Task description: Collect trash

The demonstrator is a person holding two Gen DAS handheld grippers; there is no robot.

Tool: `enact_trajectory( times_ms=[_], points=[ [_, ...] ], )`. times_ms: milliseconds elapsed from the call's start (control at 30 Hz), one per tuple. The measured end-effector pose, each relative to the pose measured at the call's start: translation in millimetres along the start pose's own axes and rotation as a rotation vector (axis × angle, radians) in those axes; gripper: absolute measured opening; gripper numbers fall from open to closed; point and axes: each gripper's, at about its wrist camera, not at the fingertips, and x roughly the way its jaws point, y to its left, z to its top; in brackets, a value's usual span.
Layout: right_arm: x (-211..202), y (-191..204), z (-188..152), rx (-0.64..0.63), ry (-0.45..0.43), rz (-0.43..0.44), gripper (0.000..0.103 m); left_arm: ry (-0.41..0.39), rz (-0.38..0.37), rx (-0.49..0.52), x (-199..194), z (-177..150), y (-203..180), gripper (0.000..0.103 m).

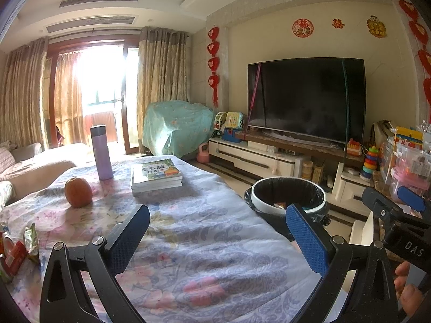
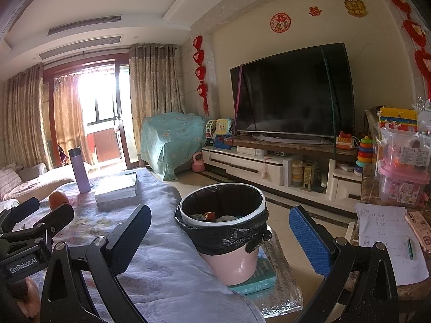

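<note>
A pink trash bin (image 2: 229,255) with a black liner and white rim stands on a teal book beside the table; wrappers lie inside it. It also shows in the left wrist view (image 1: 288,193). Several snack wrappers (image 1: 18,247) lie on the floral tablecloth (image 1: 202,242) at the far left edge. My left gripper (image 1: 218,231) is open and empty above the tablecloth. My right gripper (image 2: 219,234) is open and empty, its jaws wide on either side of the bin, short of it. Each gripper shows in the other's view, the left (image 2: 35,215) and the right (image 1: 390,204).
An orange (image 1: 78,192), a purple thermos (image 1: 101,153) and a stack of books (image 1: 156,173) stand on the table. A TV (image 1: 307,99) on a low cabinet is at the back. A side counter (image 2: 390,245) at right holds papers and plastic boxes.
</note>
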Motion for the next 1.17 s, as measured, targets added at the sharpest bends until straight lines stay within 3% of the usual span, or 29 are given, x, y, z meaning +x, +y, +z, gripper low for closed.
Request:
enact_trajectory(
  times_ms=[1167],
  points=[
    [3.2,7.3,-0.4,0.018,0.022,0.017,0.103,0.02,0.001,-0.004,5.8,-7.9,1.4,0.102]
  ],
)
